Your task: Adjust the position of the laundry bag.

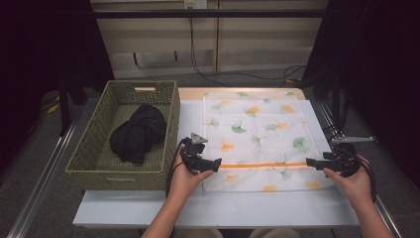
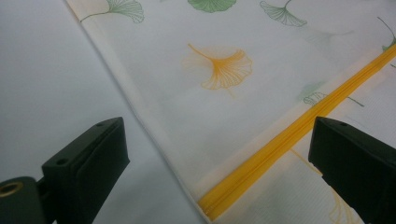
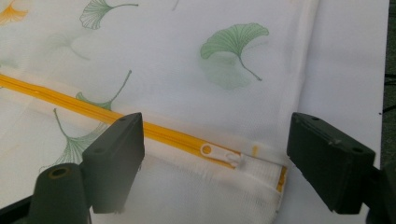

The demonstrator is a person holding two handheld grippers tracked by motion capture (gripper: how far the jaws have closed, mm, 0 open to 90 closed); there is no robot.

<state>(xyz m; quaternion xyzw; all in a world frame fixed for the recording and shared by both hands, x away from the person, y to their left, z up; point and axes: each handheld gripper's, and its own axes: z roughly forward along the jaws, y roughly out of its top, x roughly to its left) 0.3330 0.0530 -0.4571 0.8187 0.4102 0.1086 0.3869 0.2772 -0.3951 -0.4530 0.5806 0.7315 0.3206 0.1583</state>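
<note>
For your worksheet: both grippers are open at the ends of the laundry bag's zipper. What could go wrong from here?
1. The right gripper may miss the small white zipper pull, which lies flat on the laundry bag, and pinch mesh instead.
2. The left gripper, open over the zipper's end at the bag's edge, could slip off, so the bag slides.

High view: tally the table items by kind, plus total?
Tools: 2, left tool and right tool, both open
Leaf-print zip bag: 1
Wicker basket: 1
Black cloth bundle, in the basket: 1
Total: 5
</note>
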